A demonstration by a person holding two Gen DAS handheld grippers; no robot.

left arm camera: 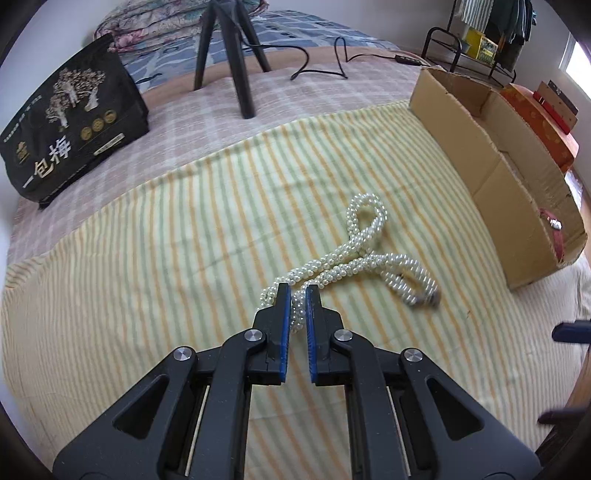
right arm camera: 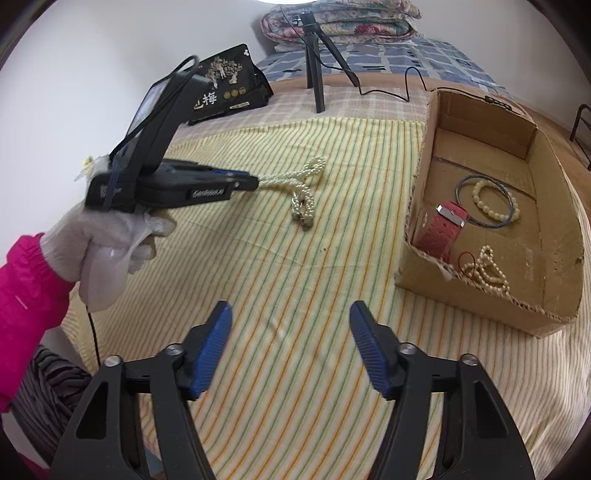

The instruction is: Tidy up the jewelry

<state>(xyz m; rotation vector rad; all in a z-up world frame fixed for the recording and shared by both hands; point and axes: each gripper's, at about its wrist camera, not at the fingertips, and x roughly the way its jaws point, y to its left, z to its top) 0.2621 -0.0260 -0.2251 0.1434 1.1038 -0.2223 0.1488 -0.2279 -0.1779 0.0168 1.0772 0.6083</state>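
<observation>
A twisted white pearl necklace (left arm camera: 364, 254) lies on the striped cloth (left arm camera: 184, 240). My left gripper (left arm camera: 297, 291) is shut on its near end; the rest trails to the right on the cloth. In the right wrist view the left gripper (right arm camera: 255, 181) holds the necklace (right arm camera: 301, 184) at the left. My right gripper (right arm camera: 290, 314) is open and empty above the cloth, nearer than the necklace. The cardboard box (right arm camera: 436, 122) at the right holds a red strap (right arm camera: 441, 229), a bead bracelet (right arm camera: 495, 201), a dark bangle (right arm camera: 461, 184) and a pearl strand (right arm camera: 489, 271).
A black tripod (left arm camera: 229, 55) and a black printed bag (left arm camera: 70, 122) stand at the back of the bed. A black cable (left arm camera: 332, 62) runs behind the cardboard box (left arm camera: 498, 140). Folded quilts (right arm camera: 340, 22) lie at the far end.
</observation>
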